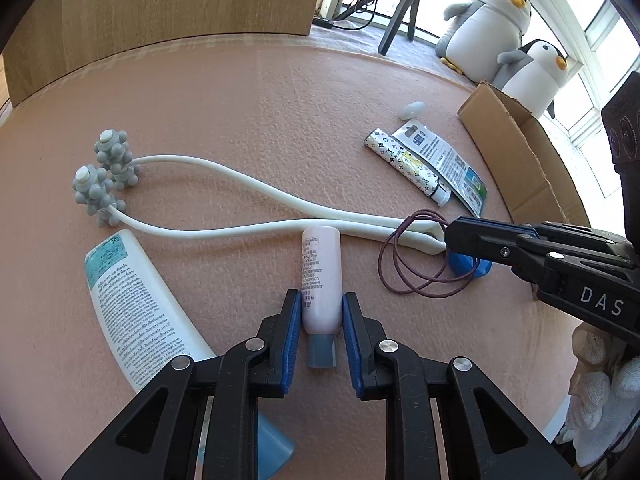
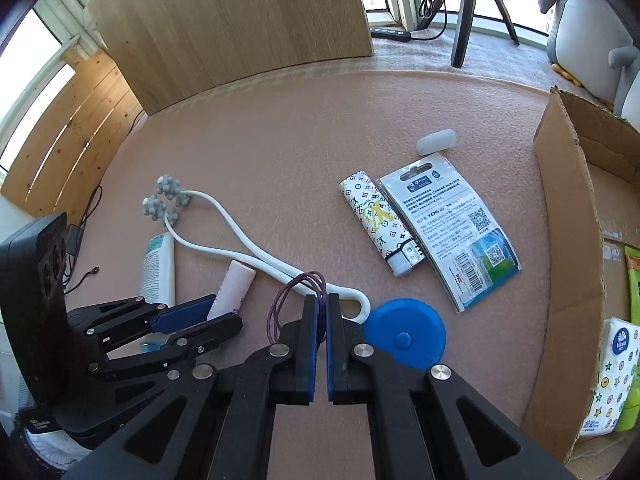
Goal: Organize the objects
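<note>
gripping pink bottle (image 1: 321,276) | left tongs (image 1: 321,312) | right tongs (image 2: 323,308) pinching hair ties (image 2: 298,292)

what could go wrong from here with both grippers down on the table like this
1. The right hand-held gripper pinches the purple hair ties, which loop around the white massager handle; lifting may drag the massager along.
2. The left hand-held gripper straddles the small pink bottle near its grey cap end; held off-centre, the bottle could pivot or slip.
3. The two grippers sit close together, so lifting both at once risks a bump.
</note>
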Demonstrator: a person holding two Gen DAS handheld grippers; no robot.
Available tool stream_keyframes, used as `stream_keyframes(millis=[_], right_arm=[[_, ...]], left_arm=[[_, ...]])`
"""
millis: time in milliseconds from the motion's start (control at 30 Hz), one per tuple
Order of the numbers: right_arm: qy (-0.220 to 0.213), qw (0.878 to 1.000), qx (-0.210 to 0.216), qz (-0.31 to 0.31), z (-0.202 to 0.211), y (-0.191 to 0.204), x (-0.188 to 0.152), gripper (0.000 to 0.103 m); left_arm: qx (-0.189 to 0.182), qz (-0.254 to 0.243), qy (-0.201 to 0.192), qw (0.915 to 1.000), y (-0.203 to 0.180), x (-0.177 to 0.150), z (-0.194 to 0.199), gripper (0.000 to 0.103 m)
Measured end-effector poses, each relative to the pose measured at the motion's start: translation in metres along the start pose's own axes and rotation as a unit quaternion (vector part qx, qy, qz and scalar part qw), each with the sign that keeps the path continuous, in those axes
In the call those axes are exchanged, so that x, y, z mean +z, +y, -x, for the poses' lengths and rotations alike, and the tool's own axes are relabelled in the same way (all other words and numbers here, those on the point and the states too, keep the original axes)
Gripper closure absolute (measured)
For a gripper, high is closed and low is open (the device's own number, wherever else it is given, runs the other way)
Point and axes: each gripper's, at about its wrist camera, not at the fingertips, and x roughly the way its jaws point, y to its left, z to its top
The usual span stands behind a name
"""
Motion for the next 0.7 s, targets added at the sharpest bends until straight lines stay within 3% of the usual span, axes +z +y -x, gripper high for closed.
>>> stream_keyframes(millis=[433, 700], right_arm=[[-0.047, 0.997, 0.02, -0.061, 0.051, -0.034, -0.044, 0.1], [-0.083, 0.993, 0.018, -0.077, 0.094, -0.055, -0.057, 0.1]], left_arm=[[-0.047, 0.008, 0.006, 0.9989, -0.024, -0.02, 0.007, 0.081], [-0.068, -0.003, -0.015, 0.9976, -0.053, -0.011, 0.029, 0.081]])
